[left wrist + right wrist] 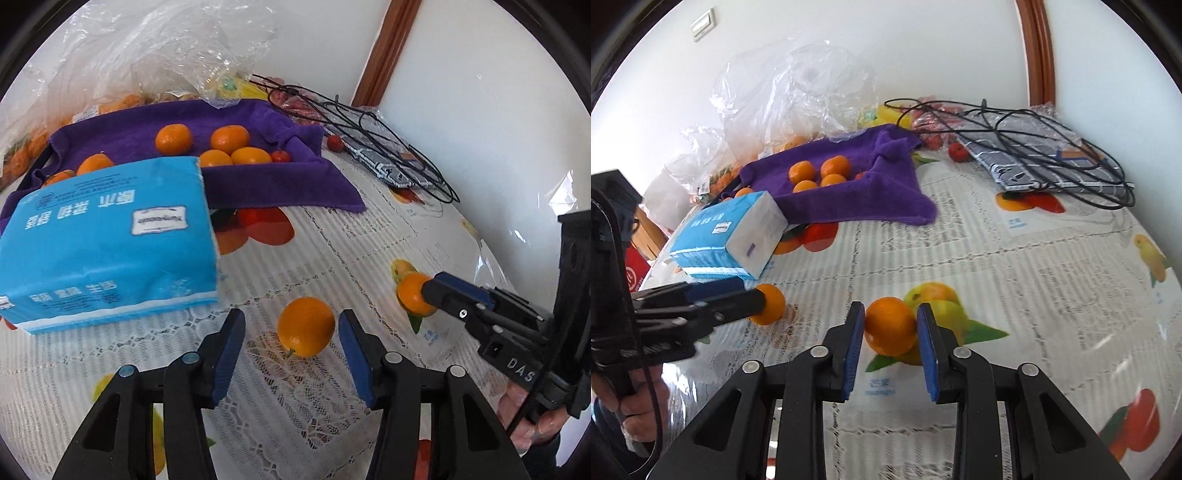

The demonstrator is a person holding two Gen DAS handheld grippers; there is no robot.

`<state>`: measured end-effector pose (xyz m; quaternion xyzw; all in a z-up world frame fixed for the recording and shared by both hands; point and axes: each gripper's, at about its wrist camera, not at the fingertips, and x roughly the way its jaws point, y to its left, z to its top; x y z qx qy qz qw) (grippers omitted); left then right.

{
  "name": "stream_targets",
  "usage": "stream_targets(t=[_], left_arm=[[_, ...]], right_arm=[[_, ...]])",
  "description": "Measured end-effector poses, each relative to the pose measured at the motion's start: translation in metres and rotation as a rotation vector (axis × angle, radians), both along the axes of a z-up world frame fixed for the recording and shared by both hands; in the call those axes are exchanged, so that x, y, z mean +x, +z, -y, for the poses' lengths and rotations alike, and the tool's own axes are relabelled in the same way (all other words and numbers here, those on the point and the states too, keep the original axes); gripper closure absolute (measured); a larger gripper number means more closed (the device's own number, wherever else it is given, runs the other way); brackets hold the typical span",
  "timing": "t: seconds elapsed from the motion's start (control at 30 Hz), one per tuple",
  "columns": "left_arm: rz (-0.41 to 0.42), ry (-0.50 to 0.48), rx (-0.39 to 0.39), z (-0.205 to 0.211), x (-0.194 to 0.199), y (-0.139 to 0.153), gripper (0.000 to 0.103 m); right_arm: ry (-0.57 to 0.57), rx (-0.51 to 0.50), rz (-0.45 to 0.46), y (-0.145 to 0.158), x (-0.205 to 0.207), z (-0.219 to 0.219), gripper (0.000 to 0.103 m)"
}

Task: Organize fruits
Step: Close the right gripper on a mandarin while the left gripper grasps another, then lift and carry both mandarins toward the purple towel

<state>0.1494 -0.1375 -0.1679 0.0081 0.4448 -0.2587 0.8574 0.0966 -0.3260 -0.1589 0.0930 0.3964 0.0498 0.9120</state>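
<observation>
My left gripper (291, 328) is open around a loose orange (306, 326) on the tablecloth, with a gap on both sides. The same orange shows in the right wrist view (770, 303) at the left gripper's tips. My right gripper (891, 325) is shut on a second orange (890, 325), with both blue pads pressed against it. That orange also shows in the left wrist view (413, 294). Several more oranges (229, 138) lie on a purple towel (280, 184) at the back, which also shows in the right wrist view (886, 199).
A blue tissue pack (107, 240) lies left of the left gripper, in front of the towel. Clear plastic bags of fruit (110, 66) stand behind the towel. A checked cloth with black cables (1052, 155) lies at the back right beside a small red fruit (957, 151).
</observation>
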Motion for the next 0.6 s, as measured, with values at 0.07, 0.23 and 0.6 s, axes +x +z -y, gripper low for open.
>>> stream_targets(t=[0.07, 0.23, 0.6], left_arm=[[0.02, -0.02, 0.023, 0.009, -0.004, -0.004, 0.068], [0.071, -0.032, 0.075, 0.02, -0.007, -0.004, 0.073], [0.086, 0.067, 0.121, -0.026, -0.006, 0.0, 0.073]], right_arm=[[-0.002, -0.007, 0.001, 0.0, -0.001, 0.003, 0.083], [0.002, -0.007, -0.029, -0.012, 0.008, 0.005, 0.08], [0.002, -0.051, -0.06, -0.02, 0.038, -0.005, 0.062]])
